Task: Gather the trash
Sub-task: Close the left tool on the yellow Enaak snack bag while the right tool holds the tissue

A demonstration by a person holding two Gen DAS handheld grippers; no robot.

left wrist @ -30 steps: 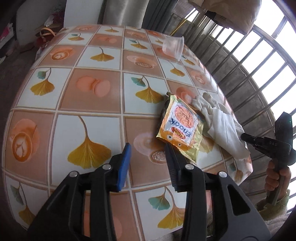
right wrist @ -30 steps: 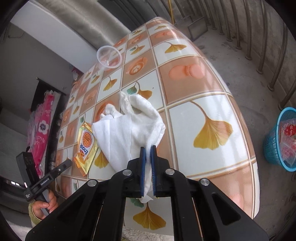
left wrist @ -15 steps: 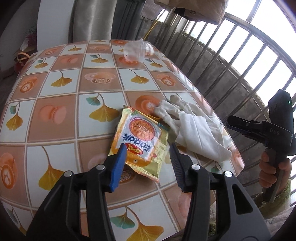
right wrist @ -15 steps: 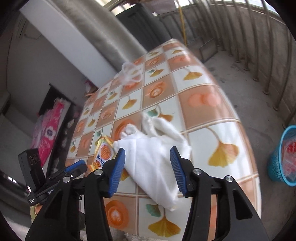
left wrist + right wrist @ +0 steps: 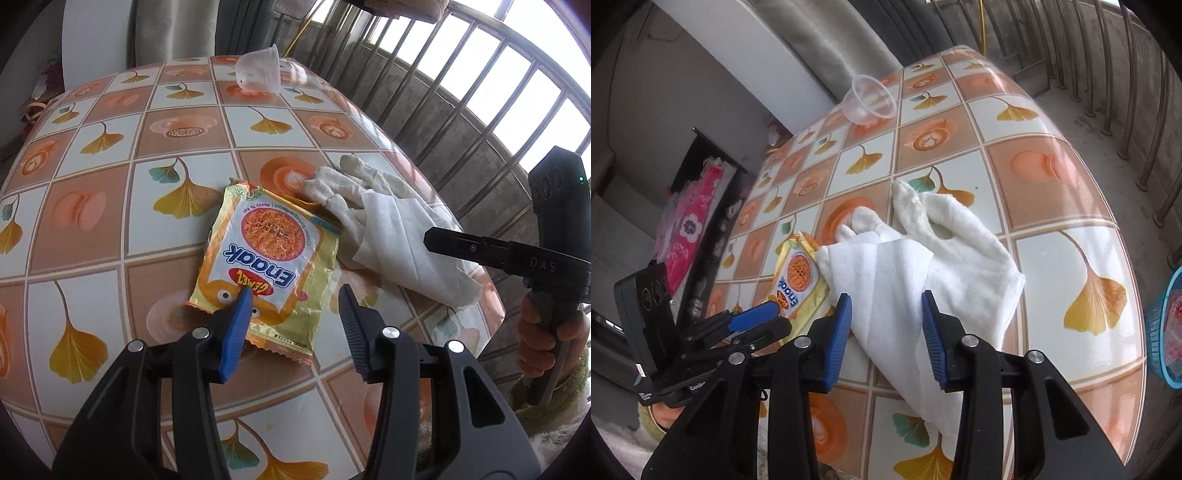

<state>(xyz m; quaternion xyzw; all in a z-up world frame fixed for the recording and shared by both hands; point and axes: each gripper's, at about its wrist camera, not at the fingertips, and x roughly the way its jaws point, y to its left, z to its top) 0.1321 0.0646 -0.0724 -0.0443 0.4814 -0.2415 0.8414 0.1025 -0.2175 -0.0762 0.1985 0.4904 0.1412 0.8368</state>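
The left gripper (image 5: 295, 295) has its jaws standing apart and empty, now brought over the near edge of the crinkled yellow-orange foil snack packet (image 5: 266, 266), which a second ago lay off to their right. The right gripper (image 5: 886, 310), shut a second ago, has sprung its jaws wide and just begun narrowing them; they straddle the rumpled white cloth (image 5: 923, 266) without pinching it. Both pieces lie flat on the ginkgo-patterned tiled desk (image 5: 110, 221), the cloth overlapping the packet's corner. Both pickups look imminent; the blue plastic basket (image 5: 1160, 332) waits on the floor.
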